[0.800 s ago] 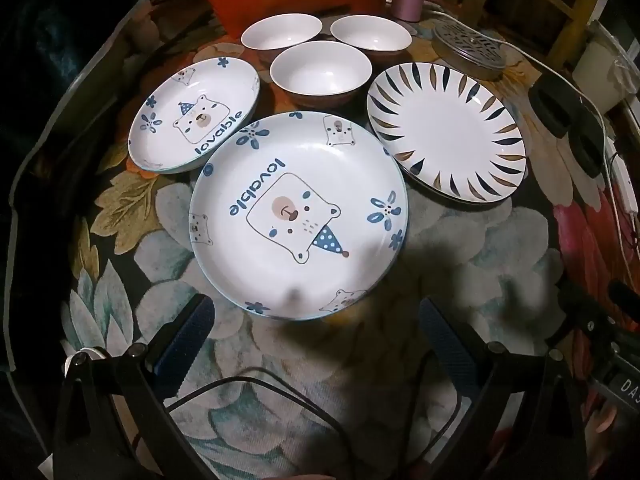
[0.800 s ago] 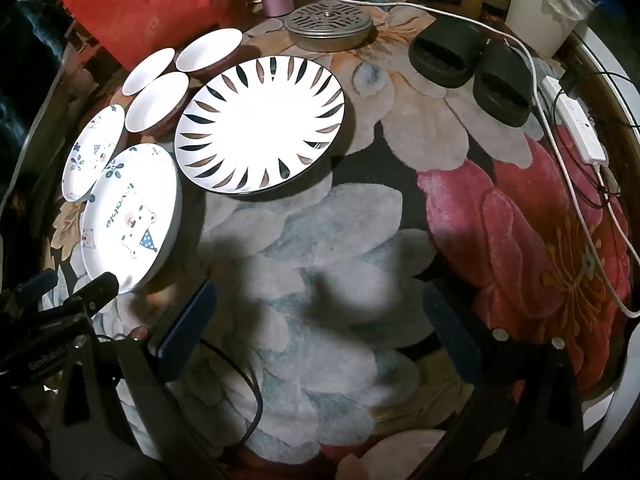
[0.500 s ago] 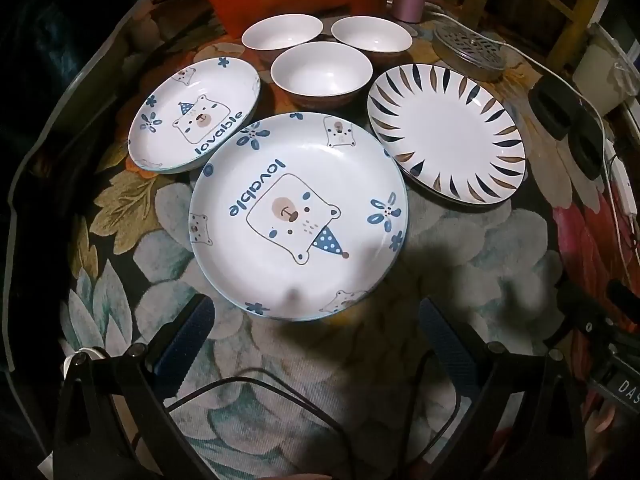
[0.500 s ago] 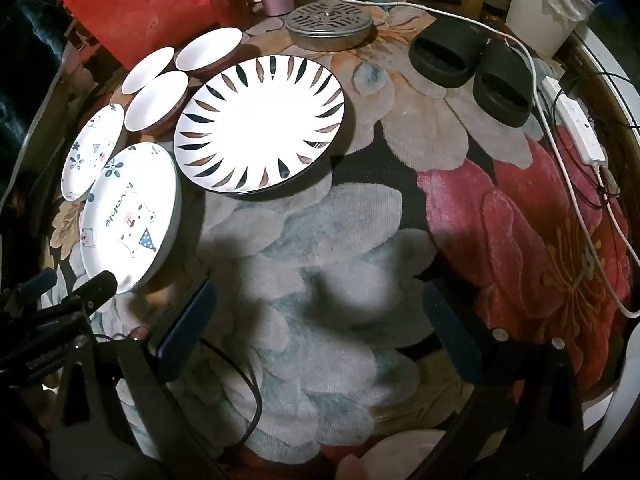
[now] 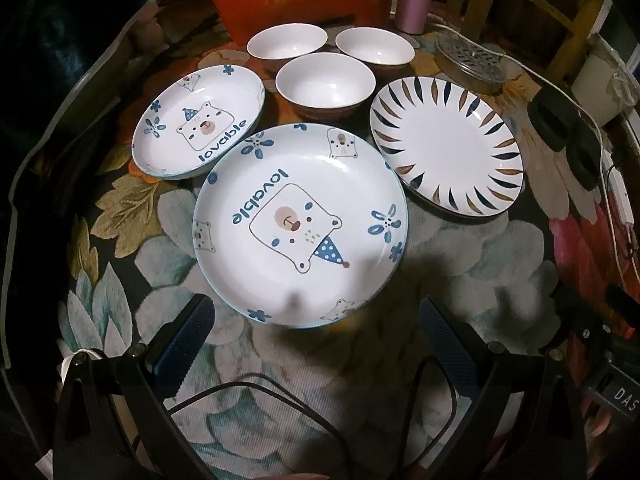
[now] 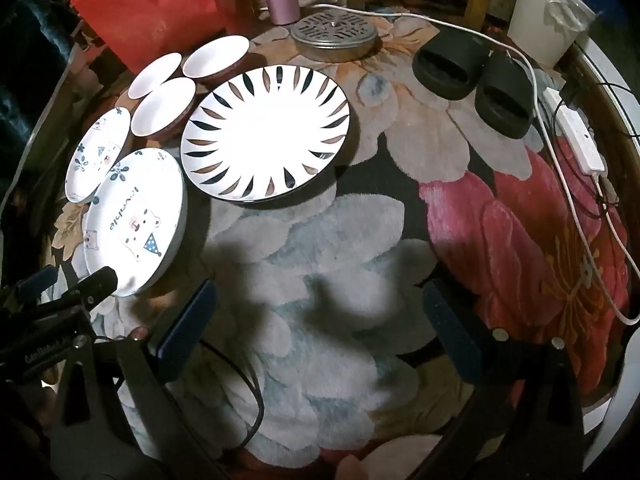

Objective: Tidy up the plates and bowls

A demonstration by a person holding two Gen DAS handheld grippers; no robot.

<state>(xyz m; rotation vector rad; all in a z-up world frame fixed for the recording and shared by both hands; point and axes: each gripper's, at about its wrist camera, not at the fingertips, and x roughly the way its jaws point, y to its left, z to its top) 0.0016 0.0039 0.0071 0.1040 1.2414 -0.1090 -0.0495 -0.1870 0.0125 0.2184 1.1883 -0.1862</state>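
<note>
Both the left gripper [image 5: 312, 330] and the right gripper [image 6: 316, 312] hang empty over the floral rug [image 6: 332, 280], fingers spread wide. The large bear plate [image 5: 300, 224] lies just ahead of the left fingers. The small bear plate [image 5: 198, 122], three bowls [image 5: 325, 86] and striped plate [image 5: 446, 150] sit behind; the rug's far edge is dark.

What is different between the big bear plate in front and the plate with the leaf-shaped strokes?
The bear plate has a cartoon bear, blue flowers and the word "lovable"; the striped plate has only dark and brown strokes around its rim and a plain white centre. The bear plate looks deeper, with a raised edge; the striped plate looks flatter. The bear plate lies nearer the left gripper. Both are round, white, empty and lie flat.
</note>
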